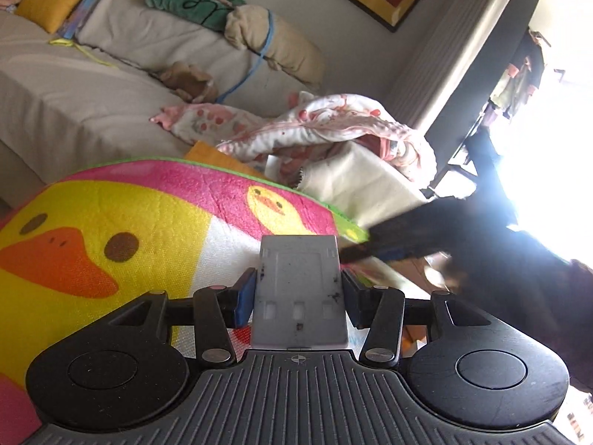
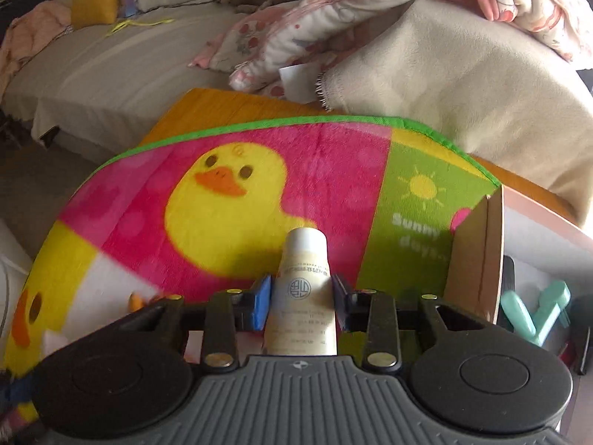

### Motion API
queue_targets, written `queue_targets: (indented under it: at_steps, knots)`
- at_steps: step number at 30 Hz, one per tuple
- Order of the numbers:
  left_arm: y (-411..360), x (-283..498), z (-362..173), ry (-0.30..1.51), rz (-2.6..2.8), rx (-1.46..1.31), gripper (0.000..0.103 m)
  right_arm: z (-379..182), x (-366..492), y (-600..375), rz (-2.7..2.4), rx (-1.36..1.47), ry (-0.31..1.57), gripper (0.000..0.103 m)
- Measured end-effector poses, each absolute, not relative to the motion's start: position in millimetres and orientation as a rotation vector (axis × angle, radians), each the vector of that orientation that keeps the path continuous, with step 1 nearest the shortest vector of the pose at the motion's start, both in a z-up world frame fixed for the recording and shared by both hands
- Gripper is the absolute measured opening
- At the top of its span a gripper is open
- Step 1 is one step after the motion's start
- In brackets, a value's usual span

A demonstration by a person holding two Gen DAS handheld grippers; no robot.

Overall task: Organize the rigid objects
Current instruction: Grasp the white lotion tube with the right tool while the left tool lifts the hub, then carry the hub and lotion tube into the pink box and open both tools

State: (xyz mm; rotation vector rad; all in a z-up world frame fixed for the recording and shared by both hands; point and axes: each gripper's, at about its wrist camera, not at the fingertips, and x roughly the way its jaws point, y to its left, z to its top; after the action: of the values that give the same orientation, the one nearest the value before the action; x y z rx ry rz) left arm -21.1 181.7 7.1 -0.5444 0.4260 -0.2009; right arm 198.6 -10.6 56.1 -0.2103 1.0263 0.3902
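My left gripper (image 1: pixel 298 296) is shut on a flat grey plastic piece (image 1: pixel 299 289) and holds it above the duck-print mat (image 1: pixel 148 230). My right gripper (image 2: pixel 302 300) is shut on a cream tube (image 2: pixel 304 293) with a white cap, held above the same duck-print mat (image 2: pixel 241 200). A brown storage box (image 2: pixel 481 252) stands open at the right, with teal plastic items (image 2: pixel 537 315) beside it. In the left wrist view a dark blurred arm with the other gripper (image 1: pixel 444 237) crosses at the right.
A beige sofa (image 1: pixel 92 96) with cushions and plush toys lies behind. A pink-and-white blanket (image 2: pixel 352 18) and a beige throw (image 2: pixel 463 85) are heaped past the mat. An orange table top (image 2: pixel 229 111) shows under the mat.
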Motion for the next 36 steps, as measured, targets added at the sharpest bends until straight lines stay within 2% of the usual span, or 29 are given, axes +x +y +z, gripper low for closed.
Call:
queue_targets:
  at_steps: [8, 17, 22, 30, 33, 36]
  knots:
    - [158, -25, 15, 0.459, -0.308, -0.488, 0.052, 119, 67, -85, 0.512, -0.185, 0.808, 0.035]
    - [47, -59, 32, 0.702, -0.746, -0.213, 0.053, 95, -25, -193, 0.356, -0.133, 0.791, 0.035]
    - [5, -62, 62, 0.69, -0.772, -0.073, 0.053, 95, -62, -233, 0.332, -0.054, 0.697, 0.035]
    - [-23, 33, 140, 0.505, -0.593, -0.096, 0.053, 107, -86, -268, 0.322, 0.038, 0.509, 0.035]
    - [-42, 85, 141, 0.534, -0.522, -0.112, 0.053, 102, -86, -273, 0.326, 0.06, 0.493, 0.035]
    - [-64, 126, 117, 0.613, -0.455, -0.085, 0.053, 96, -85, -278, 0.333, 0.08, 0.488, 0.035]
